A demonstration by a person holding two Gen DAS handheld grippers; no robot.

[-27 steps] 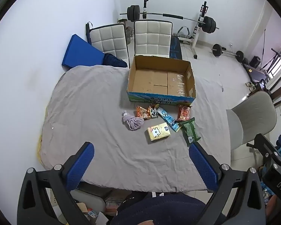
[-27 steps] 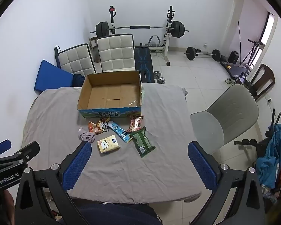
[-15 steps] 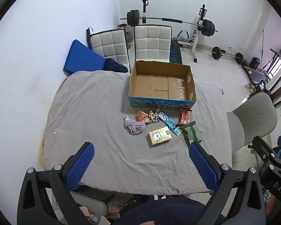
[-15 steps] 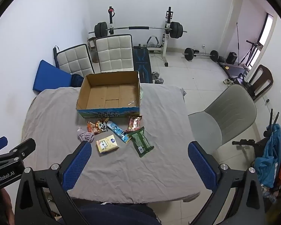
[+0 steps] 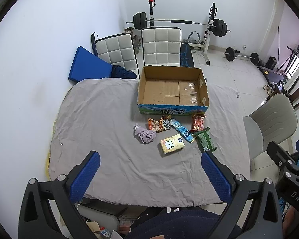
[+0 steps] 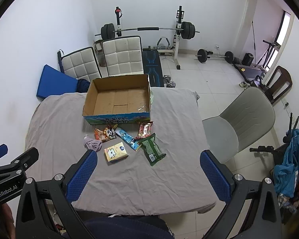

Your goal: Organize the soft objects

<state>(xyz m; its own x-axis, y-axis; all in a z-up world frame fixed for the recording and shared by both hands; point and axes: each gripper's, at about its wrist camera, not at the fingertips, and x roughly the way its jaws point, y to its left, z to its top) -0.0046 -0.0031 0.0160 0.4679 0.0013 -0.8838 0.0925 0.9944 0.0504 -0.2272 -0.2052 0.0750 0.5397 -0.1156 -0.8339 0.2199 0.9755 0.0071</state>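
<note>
Both views have pulled back a bit, so the whole pile sits lower in frame now. Left claw (image 5: pixel 148 171) hangs wide and empty, purple cloth (image 5: pixel 145 135) to green packet (image 5: pixel 206 141) lie untouched before the cardboard box (image 5: pixel 172 108) on the bench (image 5: pixel 101 119); right claw (image 6: pixel 148 170) wide too.

L gripper (image 5: pixel 149 171) and R gripper (image 6: pixel 147 171): both held high, side by side, jaws spread wide, nothing gripped.
</note>
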